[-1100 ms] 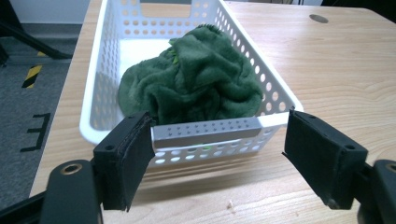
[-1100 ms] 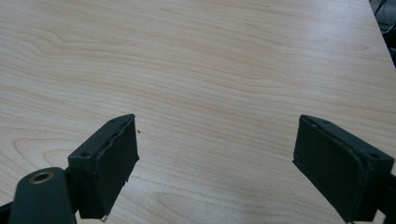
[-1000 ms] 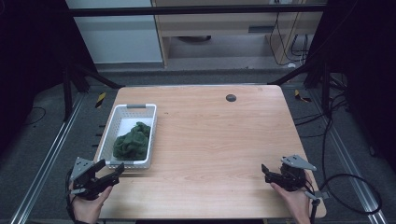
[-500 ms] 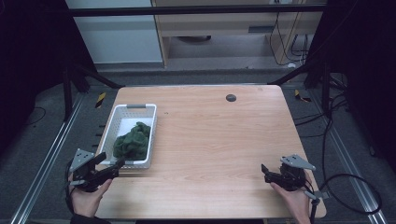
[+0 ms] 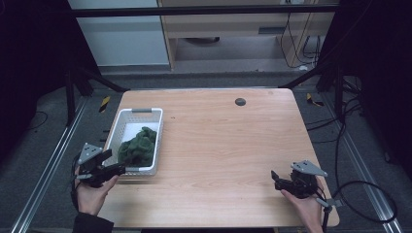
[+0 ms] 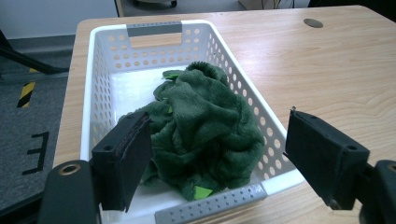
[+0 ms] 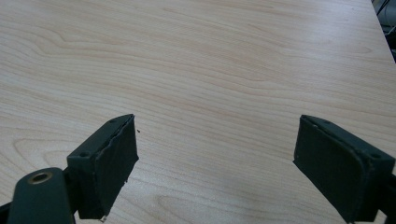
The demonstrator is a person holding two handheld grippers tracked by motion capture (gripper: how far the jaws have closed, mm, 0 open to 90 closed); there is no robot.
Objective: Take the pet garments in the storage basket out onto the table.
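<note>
**Left Gripper Positioned at Near End of Cloth Basket; Right Gripper Over Bare Table**

While the left gripper (image 5: pixel 112 169) hovers at the near end of the white perforated basket (image 5: pixel 116 127), its jaws stand wide apart with nothing between them. In the left gripper view, the left gripper (image 6: pixel 219 154) looks along its two black jaws into the basket (image 6: pixel 100 88): one jaw sits over the basket's near left corner, the other lies outside the right wall, above the wood. Neither pad touches the basket or its contents.

The dark green fleece cloth (image 5: pixel 139 146) lies bunched inside the basket, toward its near half. In the left gripper view the cloth (image 6: pixel 205 126) is a crumpled mound leaning against the right wall, and small bright green patches show at its edges. The far part of the basket floor is bare white. Each short end of the basket carries a grey handle strip.

The basket rests on the left portion of the light wooden table (image 5: pixel 218 141), its long side running away from the person. A small dark round disc (image 5: pixel 240 101) sits in the tabletop near the far edge, well apart from the basket.

The right gripper (image 5: pixel 278 178) is held at the near right corner of the table, well apart from the basket. In the right gripper view, the right gripper (image 7: pixel 215 163) has its jaws spread wide over bare wood grain, holding nothing.
</note>
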